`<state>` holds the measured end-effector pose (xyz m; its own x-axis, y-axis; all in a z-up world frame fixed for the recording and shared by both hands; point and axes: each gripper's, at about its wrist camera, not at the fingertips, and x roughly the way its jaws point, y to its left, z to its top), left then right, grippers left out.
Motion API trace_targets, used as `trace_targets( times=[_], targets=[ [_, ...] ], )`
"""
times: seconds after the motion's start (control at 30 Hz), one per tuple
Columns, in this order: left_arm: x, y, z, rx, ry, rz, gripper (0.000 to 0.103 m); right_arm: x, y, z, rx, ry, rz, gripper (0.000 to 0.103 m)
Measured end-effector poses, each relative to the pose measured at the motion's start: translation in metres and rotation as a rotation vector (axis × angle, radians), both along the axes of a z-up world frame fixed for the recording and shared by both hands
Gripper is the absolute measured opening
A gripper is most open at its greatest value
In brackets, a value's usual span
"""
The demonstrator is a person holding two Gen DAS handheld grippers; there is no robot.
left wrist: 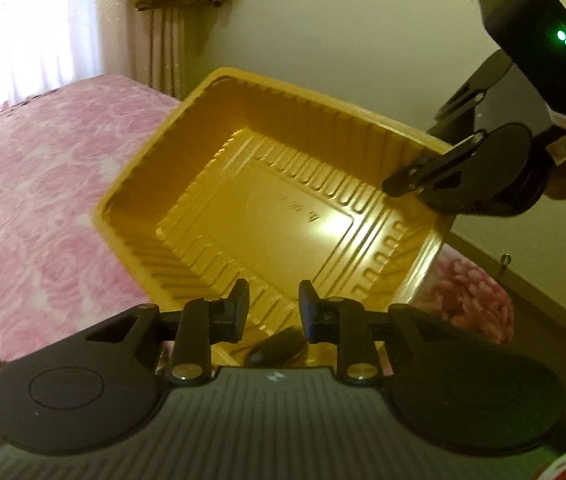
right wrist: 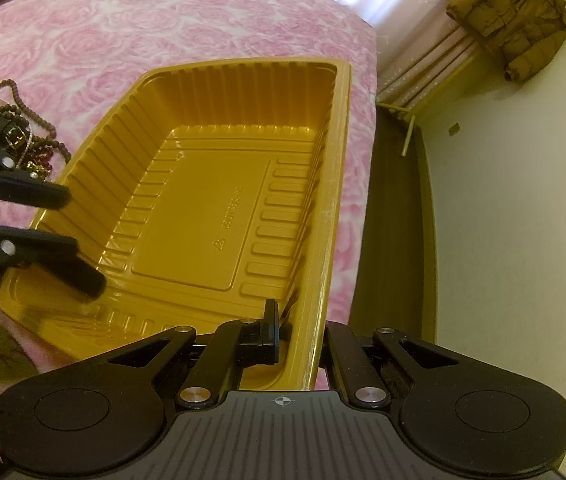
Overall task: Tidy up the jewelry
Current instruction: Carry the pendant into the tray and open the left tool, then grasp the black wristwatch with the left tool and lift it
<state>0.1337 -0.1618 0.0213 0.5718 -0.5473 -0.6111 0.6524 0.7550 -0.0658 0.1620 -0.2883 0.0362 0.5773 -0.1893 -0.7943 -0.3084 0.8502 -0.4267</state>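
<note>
While your right hand-held gripper (right wrist: pixel 299 336) pinches the empty yellow tray (right wrist: pixel 339 128) rim on the bed (right wrist: pixel 163 20), your left hand-held gripper (left wrist: pixel 274 312) hovers part-open, holding nothing; beads (right wrist: pixel 23 128) still lie unsorted beside it.

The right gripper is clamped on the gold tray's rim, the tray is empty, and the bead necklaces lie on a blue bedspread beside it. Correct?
Not quite: the bedspread is pink with a rose pattern, as the right wrist view shows. The right gripper, tray and bead necklaces are as stated.

Window (left wrist: pixel 23 20) daylight blown out; glare on tray (left wrist: pixel 335 224); fisheye-bent edges.
</note>
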Motion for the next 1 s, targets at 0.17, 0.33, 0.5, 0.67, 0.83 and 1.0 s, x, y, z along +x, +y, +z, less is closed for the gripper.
trace_targets(
  times=[0.17, 0.33, 0.5, 0.67, 0.83, 1.0],
  targets=[
    [-0.008, 0.034, -0.006, 0.018, -0.003, 0.087, 0.029, 0.000, 0.000, 0.000, 0.001, 0.000, 0.000, 0.004],
    [-0.024, 0.086, -0.023, 0.063, 0.005, 0.210, 0.032, -0.001, 0.000, 0.000, 0.002, 0.000, -0.001, 0.004],
    [-0.038, 0.130, -0.041, 0.120, 0.011, 0.324, 0.032, -0.001, 0.001, -0.001, 0.003, 0.002, -0.006, 0.004],
    [-0.041, 0.153, -0.055, 0.152, 0.001, 0.388, 0.032, -0.003, 0.000, -0.002, 0.003, 0.005, -0.011, 0.004],
    [-0.031, 0.155, -0.060, 0.155, -0.014, 0.432, 0.033, -0.002, 0.001, -0.003, -0.003, 0.006, -0.010, 0.004],
    [-0.024, 0.151, -0.062, 0.151, -0.056, 0.473, 0.060, -0.002, 0.001, -0.003, -0.002, 0.007, -0.010, 0.005]
  ],
)
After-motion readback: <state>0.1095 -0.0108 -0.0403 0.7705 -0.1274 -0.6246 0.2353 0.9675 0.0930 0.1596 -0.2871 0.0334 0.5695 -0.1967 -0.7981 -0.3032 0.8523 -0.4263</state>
